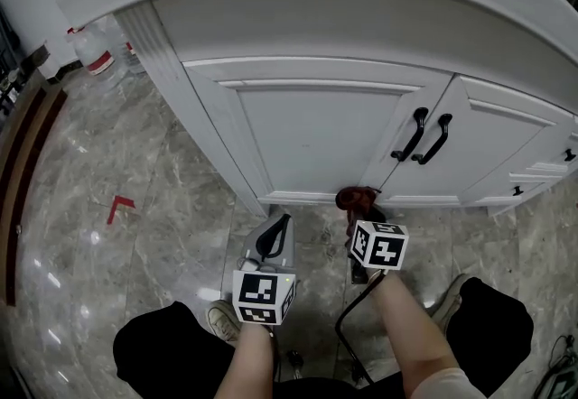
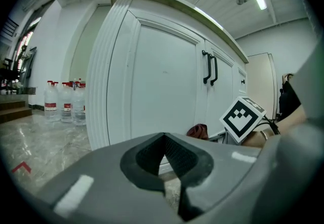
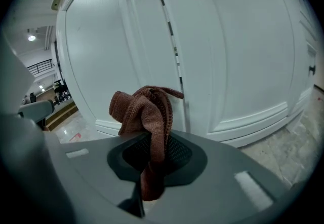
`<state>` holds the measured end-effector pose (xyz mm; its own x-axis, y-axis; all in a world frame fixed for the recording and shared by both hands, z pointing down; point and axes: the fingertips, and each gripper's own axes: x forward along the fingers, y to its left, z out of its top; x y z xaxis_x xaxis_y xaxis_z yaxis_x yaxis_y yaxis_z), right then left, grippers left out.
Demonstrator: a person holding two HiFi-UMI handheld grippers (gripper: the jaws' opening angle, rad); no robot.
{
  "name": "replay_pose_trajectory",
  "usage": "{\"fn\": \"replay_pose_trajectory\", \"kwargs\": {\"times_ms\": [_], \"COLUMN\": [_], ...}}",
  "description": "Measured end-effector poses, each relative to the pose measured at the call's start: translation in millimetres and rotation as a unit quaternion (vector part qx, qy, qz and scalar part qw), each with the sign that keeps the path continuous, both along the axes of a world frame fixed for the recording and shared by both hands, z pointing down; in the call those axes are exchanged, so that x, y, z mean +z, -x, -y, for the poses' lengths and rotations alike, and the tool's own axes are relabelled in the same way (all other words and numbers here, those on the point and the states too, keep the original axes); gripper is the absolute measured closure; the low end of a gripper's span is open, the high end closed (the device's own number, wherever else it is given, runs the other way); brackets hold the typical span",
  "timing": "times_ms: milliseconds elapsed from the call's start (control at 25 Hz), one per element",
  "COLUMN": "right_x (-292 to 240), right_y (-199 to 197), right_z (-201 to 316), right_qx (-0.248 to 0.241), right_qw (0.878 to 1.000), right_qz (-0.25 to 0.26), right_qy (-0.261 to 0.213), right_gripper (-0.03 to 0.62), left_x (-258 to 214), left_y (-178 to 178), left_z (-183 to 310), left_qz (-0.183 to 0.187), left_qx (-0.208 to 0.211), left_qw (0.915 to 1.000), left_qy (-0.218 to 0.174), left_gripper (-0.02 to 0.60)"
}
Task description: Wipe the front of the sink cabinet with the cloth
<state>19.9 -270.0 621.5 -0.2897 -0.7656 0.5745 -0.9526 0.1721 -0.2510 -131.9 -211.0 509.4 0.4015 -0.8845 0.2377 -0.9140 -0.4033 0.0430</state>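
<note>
Head view, cloth (image 1: 355, 199) half hidden at cabinet (image 1: 307, 135) base, R gripper (image 3: 152, 153) fingers clamped on it, L gripper (image 2: 163, 153) fingers together

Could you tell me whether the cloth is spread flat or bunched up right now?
Bunched: the cloth is a crumpled wad, pinched between the right gripper's jaws, its end hanging below them.
</note>
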Motion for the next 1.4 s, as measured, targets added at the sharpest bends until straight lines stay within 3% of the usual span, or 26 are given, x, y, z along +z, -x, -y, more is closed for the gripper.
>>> {"fn": "replay_pose_trajectory", "kwargs": {"times_ms": [200,320,480,600,760,1040,1240,1400], "right_x": [-28,-67,-139,-196,-252,-319,-355,-372], "right_y": [6,7,0,-10,-34,-95,-111,-108], "right_z": [-10,-23,-47,-65,-85,-93,-75,-55], "right_qx": [-0.013,-0.031,-0.045,-0.047,-0.044,-0.022,-0.033,-0.056], "right_qw": [0.999,0.995,0.984,0.973,0.961,0.944,0.942,0.943], "right_qz": [0.031,0.047,0.062,0.06,0.043,-0.013,0.009,0.024], "right_qy": [-0.034,-0.084,-0.164,-0.22,-0.271,-0.328,-0.333,-0.328], "right_gripper": [0.519,0.519,0.519,0.519,0.519,0.519,0.519,0.519], "left_x": [-18,-42,-101,-156,-201,-230,-239,-236], "left_y": [-12,-16,-26,-41,-71,-124,-147,-169], "left_z": [-2,-5,-15,-30,-52,-71,-65,-58], "left_qz": [0.018,0.003,0.015,-0.013,-0.034,-0.063,-0.077,-0.061], "left_qx": [0.02,0.015,0.007,0.0,0.004,0.03,0.034,0.052], "left_qw": [0.9995,0.9992,0.995,0.9881,0.9815,0.9778,0.9769,0.9777], "left_qy": [-0.017,-0.038,-0.099,-0.153,-0.188,-0.198,-0.196,-0.194], "left_gripper": [0.581,0.581,0.581,0.581,0.581,0.581,0.581,0.581]}}
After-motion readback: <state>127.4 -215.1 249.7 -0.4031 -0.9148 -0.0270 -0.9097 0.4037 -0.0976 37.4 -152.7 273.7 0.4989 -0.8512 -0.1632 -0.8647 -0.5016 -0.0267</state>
